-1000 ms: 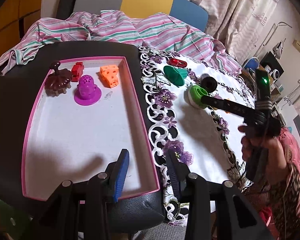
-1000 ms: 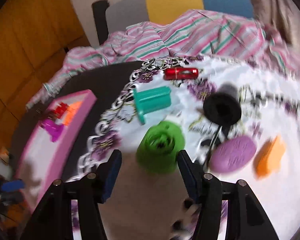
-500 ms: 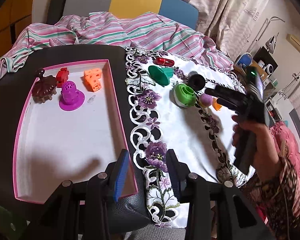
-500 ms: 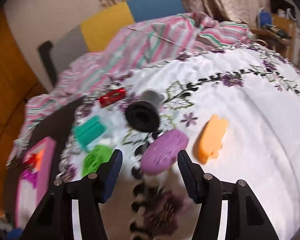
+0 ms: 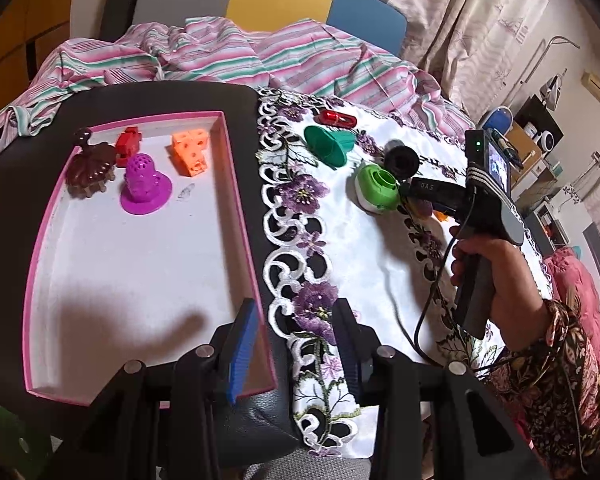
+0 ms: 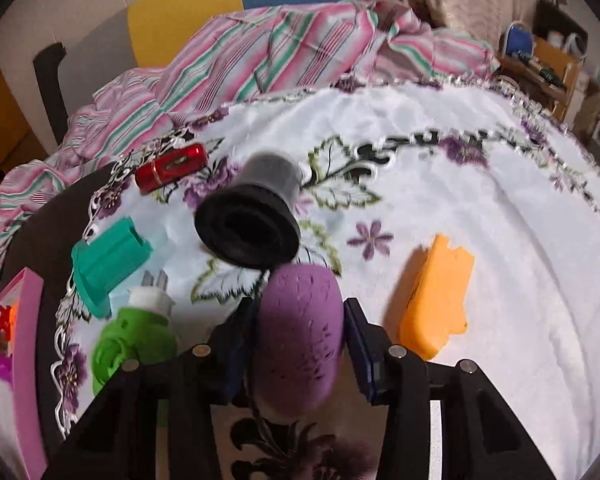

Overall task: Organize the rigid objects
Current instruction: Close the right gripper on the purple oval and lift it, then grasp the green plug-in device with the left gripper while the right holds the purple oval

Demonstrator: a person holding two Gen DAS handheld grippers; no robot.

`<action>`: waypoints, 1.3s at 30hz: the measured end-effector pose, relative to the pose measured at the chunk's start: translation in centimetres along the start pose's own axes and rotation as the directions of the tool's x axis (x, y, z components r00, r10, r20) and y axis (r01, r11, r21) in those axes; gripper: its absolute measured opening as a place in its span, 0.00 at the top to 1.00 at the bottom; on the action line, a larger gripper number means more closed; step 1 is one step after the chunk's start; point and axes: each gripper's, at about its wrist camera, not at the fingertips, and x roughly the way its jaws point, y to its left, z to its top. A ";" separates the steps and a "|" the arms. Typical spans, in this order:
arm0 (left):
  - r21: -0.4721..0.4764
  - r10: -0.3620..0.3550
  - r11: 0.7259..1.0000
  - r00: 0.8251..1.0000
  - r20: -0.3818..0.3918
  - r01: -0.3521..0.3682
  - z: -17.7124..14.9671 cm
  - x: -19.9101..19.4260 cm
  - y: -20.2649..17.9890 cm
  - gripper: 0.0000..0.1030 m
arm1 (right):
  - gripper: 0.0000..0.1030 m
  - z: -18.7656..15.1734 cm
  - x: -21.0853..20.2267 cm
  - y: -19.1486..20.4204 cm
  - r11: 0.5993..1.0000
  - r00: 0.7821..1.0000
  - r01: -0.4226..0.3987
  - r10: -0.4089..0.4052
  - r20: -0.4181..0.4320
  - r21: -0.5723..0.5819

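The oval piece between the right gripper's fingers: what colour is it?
Purple, seen best from the right wrist: oval piece, right gripper.

Count, pink tray (image 5: 236, 184): 4 pieces — brown (image 5: 90, 164), red (image 5: 127, 145), magenta (image 5: 145, 184), orange block (image 5: 189, 152).

Count, white cloth (image 6: 460, 168): 6 pieces — red capsule (image 6: 171, 168), teal (image 6: 108, 260), green (image 6: 134, 346), black cylinder (image 6: 252, 220), purple oval (image 6: 300, 332), orange (image 6: 436, 300).

Grippers: 2.
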 end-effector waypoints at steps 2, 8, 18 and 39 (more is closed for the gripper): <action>0.010 0.002 1.000 1.000 -0.003 -0.002 0.2 0.2 -0.5 0.63 | 0.57 -0.4 -0.4 -0.1 1.000 1.000 -0.014 0.014 -0.003 -0.023; 0.029 0.000 1.000 1.000 -0.014 0.001 1.5 1.1 -2.5 0.63 | 0.57 -2.5 -2.1 -1.2 0.997 0.998 -0.069 0.069 -0.011 -0.040; 0.072 0.011 0.997 0.999 -0.044 -0.008 4.3 4.9 -6.6 0.57 | 0.57 -4.7 -3.2 -2.8 0.996 0.995 -0.067 0.071 0.069 -0.057; 0.163 0.055 0.986 0.995 -0.079 -0.042 11.4 16.4 -11.8 0.48 | 0.57 -5.4 -3.1 -3.3 0.995 0.987 -0.093 0.098 0.131 -0.043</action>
